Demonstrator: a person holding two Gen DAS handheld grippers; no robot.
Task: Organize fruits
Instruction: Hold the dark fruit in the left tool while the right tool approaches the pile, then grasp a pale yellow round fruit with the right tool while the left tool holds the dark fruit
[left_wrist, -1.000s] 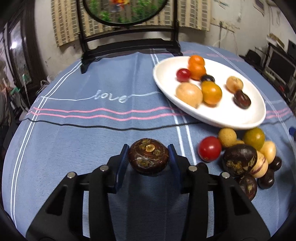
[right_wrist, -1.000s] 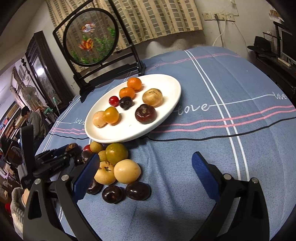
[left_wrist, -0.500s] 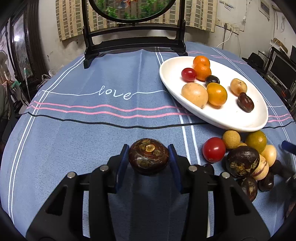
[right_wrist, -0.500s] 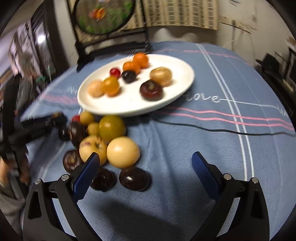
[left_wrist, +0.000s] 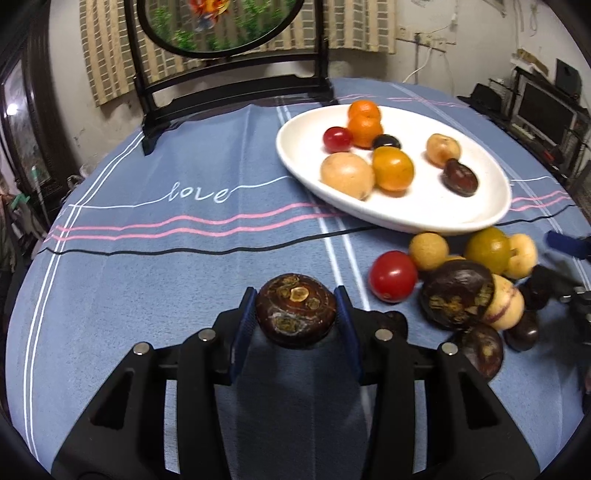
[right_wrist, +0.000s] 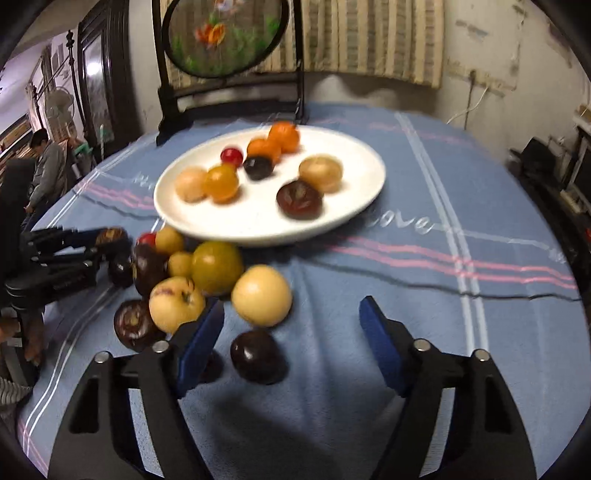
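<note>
Cloth (left_wrist: 184, 266) bare left of plate (left_wrist: 491, 206); left gripper (left_wrist: 295, 314) clamps dark fruit (left_wrist: 295, 310); right gripper (right_wrist: 291, 325) closing, nothing gripped; only right view shows bystander (right_wrist: 44, 166).

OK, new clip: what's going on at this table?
A person with a handheld tool in each hand is sorting fruit from a pile on the blue tablecloth onto a white plate. The left tool grips a dark brown fruit, held short of the plate. The right tool is closing over the pile beside a pale yellow fruit, with nothing gripped yet. Eight fruits are already on the plate; about ten wait on the cloth.
</note>
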